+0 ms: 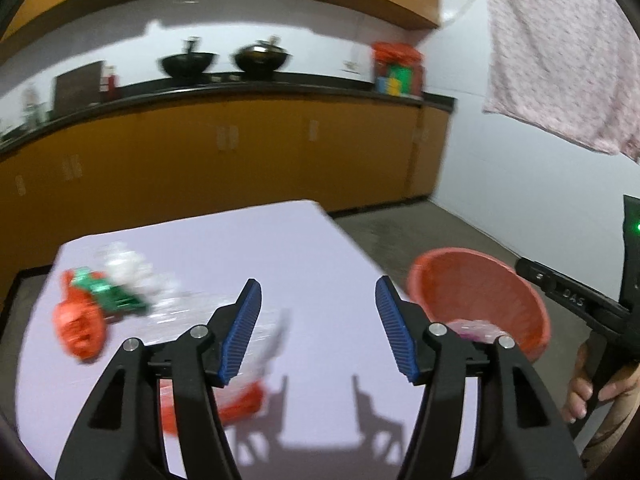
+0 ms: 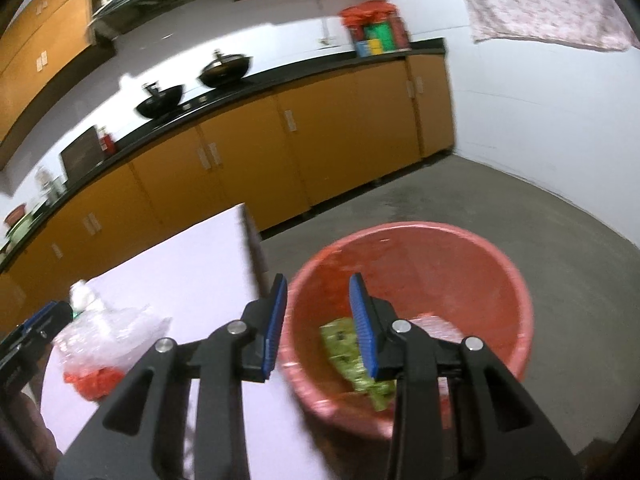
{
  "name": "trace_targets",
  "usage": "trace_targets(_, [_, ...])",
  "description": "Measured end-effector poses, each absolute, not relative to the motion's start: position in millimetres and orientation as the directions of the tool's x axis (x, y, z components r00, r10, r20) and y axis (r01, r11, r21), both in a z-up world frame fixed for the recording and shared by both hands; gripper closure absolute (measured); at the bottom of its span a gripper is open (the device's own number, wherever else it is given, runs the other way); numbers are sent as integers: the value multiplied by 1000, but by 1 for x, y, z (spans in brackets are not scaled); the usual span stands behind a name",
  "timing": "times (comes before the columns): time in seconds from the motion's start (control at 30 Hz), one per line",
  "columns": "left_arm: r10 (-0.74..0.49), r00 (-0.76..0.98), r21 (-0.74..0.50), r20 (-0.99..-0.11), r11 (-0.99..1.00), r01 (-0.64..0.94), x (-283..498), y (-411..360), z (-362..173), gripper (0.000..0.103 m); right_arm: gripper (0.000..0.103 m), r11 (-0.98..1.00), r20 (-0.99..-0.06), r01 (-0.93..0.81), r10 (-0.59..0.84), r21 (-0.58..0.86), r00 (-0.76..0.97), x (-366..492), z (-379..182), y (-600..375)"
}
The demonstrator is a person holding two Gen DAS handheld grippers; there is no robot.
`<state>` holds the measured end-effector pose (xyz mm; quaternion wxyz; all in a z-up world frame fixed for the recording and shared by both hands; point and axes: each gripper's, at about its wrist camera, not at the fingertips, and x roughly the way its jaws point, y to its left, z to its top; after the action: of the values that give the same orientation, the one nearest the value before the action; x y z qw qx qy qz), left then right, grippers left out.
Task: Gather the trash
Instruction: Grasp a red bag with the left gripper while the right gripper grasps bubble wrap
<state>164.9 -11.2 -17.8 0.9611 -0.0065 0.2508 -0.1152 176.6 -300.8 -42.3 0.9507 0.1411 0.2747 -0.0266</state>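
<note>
My left gripper (image 1: 318, 326) is open and empty above the white table (image 1: 304, 240). Trash lies to its left: an orange crumpled piece (image 1: 78, 330), a green wrapper (image 1: 106, 290), clear plastic (image 1: 132, 270) and an orange scrap (image 1: 240, 404) under the left finger. My right gripper (image 2: 318, 322) is open over the near left rim of the red bucket (image 2: 516, 280). A green wrapper (image 2: 352, 360) lies inside the bucket below it. The bucket also shows in the left wrist view (image 1: 480, 292), off the table's right edge.
The bucket stands on the grey concrete floor (image 2: 480, 208). Orange cabinets (image 1: 240, 148) with a black counter and woks run along the back wall. A pink cloth (image 1: 560, 52) hangs at upper right. Clear plastic with an orange scrap (image 2: 100, 344) lies on the table.
</note>
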Motion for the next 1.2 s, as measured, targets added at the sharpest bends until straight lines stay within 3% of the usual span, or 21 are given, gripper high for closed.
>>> trace_targets(0.47, [162,857,-63,-489,973,-221,119,134,-33,34,70,939,-531,-215,330,267,780,177,-24,-140])
trace_targets(0.77, [237,825,-90,-513,941,-326,98,179,-44,30,59,901,-561,-325,434,289,705,189,-27,-68])
trace_targets(1.07, [244,817,-101,-522,934,-343,93,202,-50,29,52,912,-615,-353,404,211,677,197,-44,-31])
trace_targets(1.13, [233,819,-104,-523,937,-333,94,199,-50,27,66,922,-634,-339,376,186,676,200,-50,-32])
trace_targets(1.17, [227,821,-103,-524,940,-325,95,197,-51,26,82,924,-645,-333,371,186,668,201,-53,-33])
trace_targets(1.2, [219,822,-103,-526,943,-317,97,195,-52,26,89,925,-654,-328,369,190,661,203,-54,-35])
